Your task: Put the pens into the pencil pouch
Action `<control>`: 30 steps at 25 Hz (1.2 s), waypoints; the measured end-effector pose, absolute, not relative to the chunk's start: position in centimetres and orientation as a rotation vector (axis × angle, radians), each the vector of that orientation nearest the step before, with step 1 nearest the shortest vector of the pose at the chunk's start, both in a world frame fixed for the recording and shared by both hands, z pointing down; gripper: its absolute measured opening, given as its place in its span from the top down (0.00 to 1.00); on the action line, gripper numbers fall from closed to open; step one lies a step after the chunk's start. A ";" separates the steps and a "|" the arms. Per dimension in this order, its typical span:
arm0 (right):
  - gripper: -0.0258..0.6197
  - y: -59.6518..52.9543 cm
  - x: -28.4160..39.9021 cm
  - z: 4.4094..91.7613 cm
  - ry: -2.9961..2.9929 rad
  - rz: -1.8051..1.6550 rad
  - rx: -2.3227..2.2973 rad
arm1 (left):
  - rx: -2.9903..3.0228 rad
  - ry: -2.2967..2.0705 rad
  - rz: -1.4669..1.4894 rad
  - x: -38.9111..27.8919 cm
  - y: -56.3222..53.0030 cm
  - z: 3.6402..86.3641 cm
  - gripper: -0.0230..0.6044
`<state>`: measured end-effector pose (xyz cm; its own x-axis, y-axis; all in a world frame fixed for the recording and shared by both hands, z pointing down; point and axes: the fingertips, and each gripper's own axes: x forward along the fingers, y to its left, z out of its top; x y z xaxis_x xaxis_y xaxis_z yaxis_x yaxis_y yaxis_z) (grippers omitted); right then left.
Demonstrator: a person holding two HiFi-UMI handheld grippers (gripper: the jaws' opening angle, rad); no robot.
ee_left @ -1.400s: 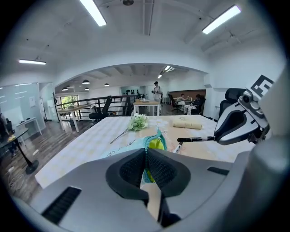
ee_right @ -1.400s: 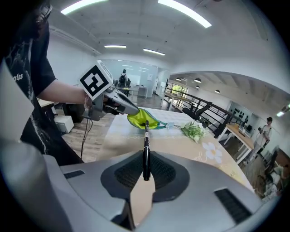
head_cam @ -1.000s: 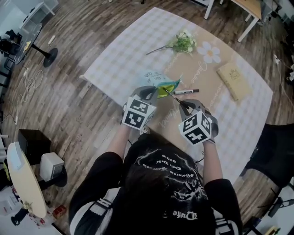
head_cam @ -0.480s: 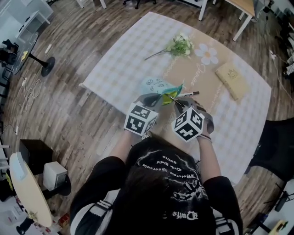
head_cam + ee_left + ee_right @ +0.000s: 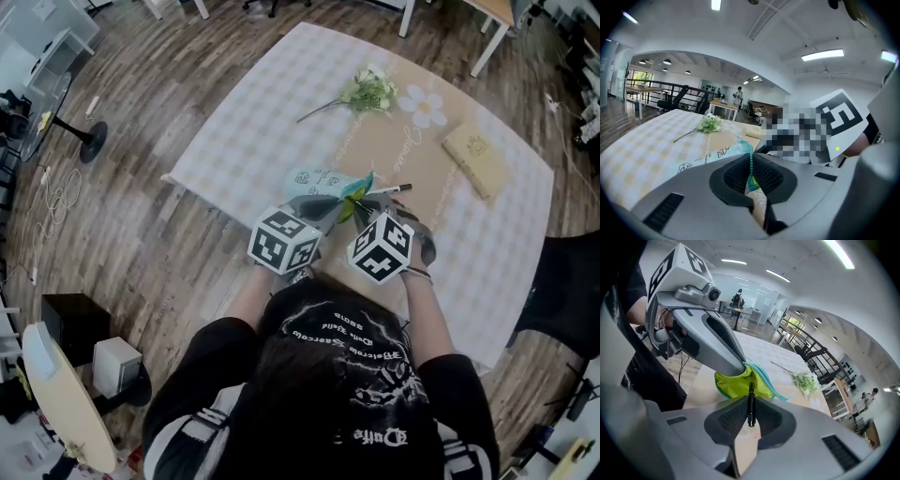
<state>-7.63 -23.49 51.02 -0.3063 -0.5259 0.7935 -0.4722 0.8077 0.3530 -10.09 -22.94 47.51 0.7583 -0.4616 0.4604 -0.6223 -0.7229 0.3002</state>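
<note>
The pale blue pencil pouch [image 5: 317, 180] lies on the table with its green-lined mouth [image 5: 736, 382] held open. My left gripper [image 5: 324, 208] is shut on the pouch's teal zipper edge [image 5: 751, 161]. My right gripper [image 5: 367, 215] is shut on a black pen [image 5: 751, 401], which points away from me with its tip at the pouch mouth, just beside the left gripper's finger [image 5: 723, 341]. A second black pen [image 5: 387, 190] lies on the table to the right of the pouch.
A white flower sprig [image 5: 367, 91] and a tan book [image 5: 476, 157] lie farther back on the checked cloth [image 5: 253, 122]. A printed daisy [image 5: 424, 105] marks the brown runner. A black chair [image 5: 562, 291] stands at the table's right.
My right gripper has carried the pen left and slightly down, so the two grippers now stand close together at the pouch mouth. The left gripper has tilted while keeping hold of the zipper edge.
</note>
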 end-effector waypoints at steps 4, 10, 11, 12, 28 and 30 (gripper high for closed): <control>0.87 -23.3 -9.3 50.9 -1.968 -0.101 0.704 | 2.509 -0.746 0.455 -10.0 -22.4 47.3 0.91; 0.87 -23.5 -10.9 51.0 -1.983 -0.114 0.678 | 2.475 -0.675 0.359 -10.6 -22.2 46.6 0.91; 0.87 -23.6 -11.1 51.0 -1.987 -0.108 0.674 | 2.465 -0.645 0.337 -10.7 -22.1 46.5 0.91; 0.87 -23.6 -11.2 51.0 -1.993 -0.096 0.671 | 2.451 -0.606 0.309 -10.6 -21.9 46.3 0.91; 0.61 -24.8 -10.5 48.1 -2.261 0.191 0.810 | 2.346 -0.694 0.089 -13.1 -24.4 46.0 0.91; 0.61 -24.6 -9.8 47.4 -2.290 0.202 0.840 | 2.349 -0.710 0.089 -13.5 -24.5 46.0 0.91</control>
<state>-9.78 -24.65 47.37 -0.5601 -0.5150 0.6489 -0.6205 0.7798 0.0833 -13.50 -24.47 46.00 0.8495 -0.4677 0.2443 -0.5134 -0.6258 0.5872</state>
